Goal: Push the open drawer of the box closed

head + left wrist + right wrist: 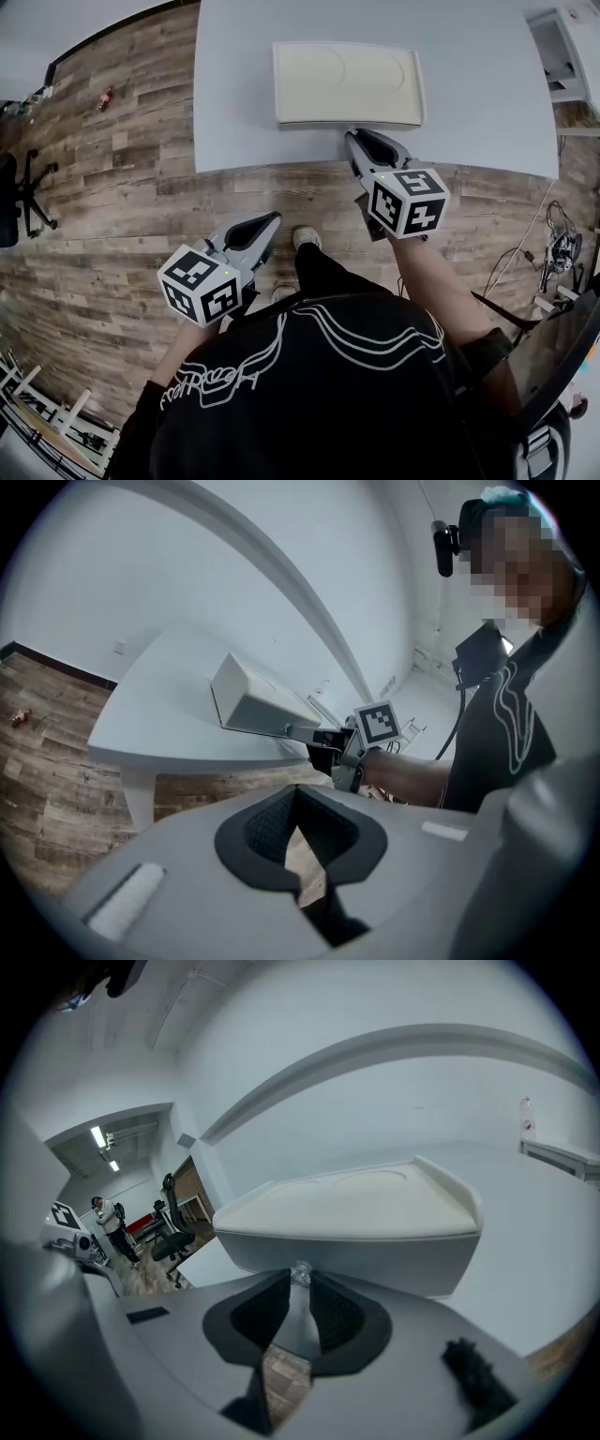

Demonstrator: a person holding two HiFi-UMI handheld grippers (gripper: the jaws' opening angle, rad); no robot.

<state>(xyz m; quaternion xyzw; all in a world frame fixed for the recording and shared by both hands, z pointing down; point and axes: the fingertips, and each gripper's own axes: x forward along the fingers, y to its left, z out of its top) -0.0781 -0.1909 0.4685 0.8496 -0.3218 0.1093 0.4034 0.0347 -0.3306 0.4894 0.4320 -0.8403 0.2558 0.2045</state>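
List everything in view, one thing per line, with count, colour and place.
table: one, pale grey, upper half of the head view.
box: one, cream, on the table by its near edge.
floor: one, brown wood planks, around the table.
office chair: one, black, far left on the floor.
small object: one, red, on the floor at upper left; too small to identify.
cables: a tangle, dark, far right on the floor.
right gripper: one, grey, tips at the box's front, jaws narrowly apart.
left gripper: one, grey, over the floor, jaws together, empty.
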